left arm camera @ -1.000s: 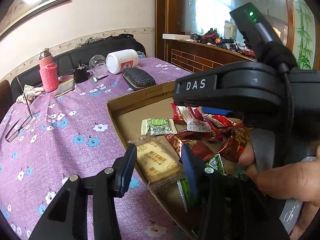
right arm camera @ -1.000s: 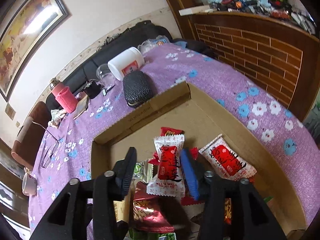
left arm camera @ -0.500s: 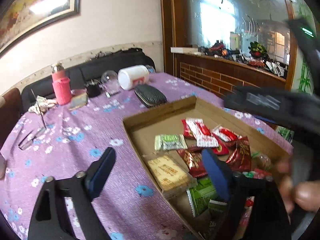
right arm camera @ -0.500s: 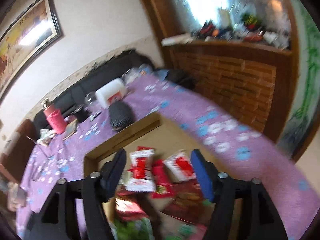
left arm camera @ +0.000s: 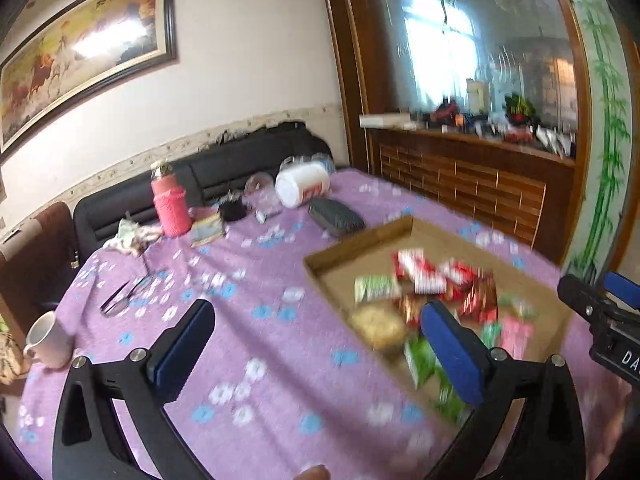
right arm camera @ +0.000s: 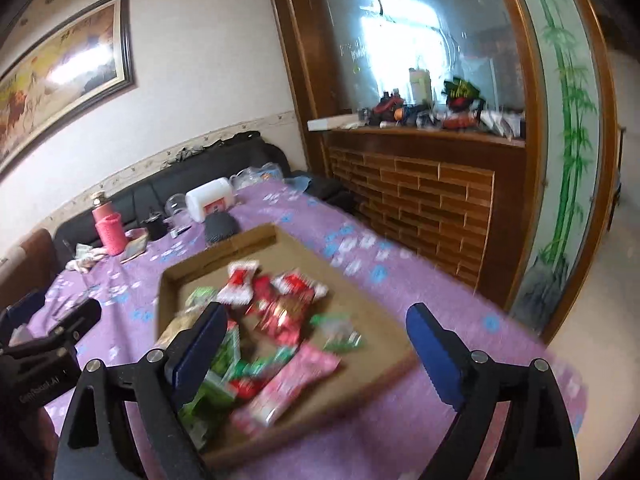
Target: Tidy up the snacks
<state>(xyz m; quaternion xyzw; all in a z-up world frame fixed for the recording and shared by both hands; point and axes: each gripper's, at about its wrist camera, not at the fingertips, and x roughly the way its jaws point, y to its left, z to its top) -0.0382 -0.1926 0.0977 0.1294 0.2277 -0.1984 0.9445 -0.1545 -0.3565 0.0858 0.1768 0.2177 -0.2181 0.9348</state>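
Note:
A shallow cardboard box (left arm camera: 352,240) (right arm camera: 224,250) lies on the purple flowered tablecloth and holds several snack packets (left arm camera: 424,280) (right arm camera: 276,308), red, green, pink and tan, blurred by motion. My left gripper (left arm camera: 316,344) is open and empty, raised above the cloth near the box's left edge. My right gripper (right arm camera: 316,344) is open and empty, raised above the near end of the box. Each gripper shows at the edge of the other's view: the right one (left arm camera: 600,300) and the left one (right arm camera: 52,332).
At the table's far side stand a pink bottle (left arm camera: 170,200), a white jar on its side (left arm camera: 302,188), a black case (left arm camera: 336,218) and small clutter. Glasses (left arm camera: 124,292) and a white mug (left arm camera: 48,338) sit at the left. A black sofa and a wooden cabinet (right arm camera: 432,200) stand beyond.
Both grippers opened, letting go of the packets they held, and pulled up and back from the box. The snacks now lie in the box.

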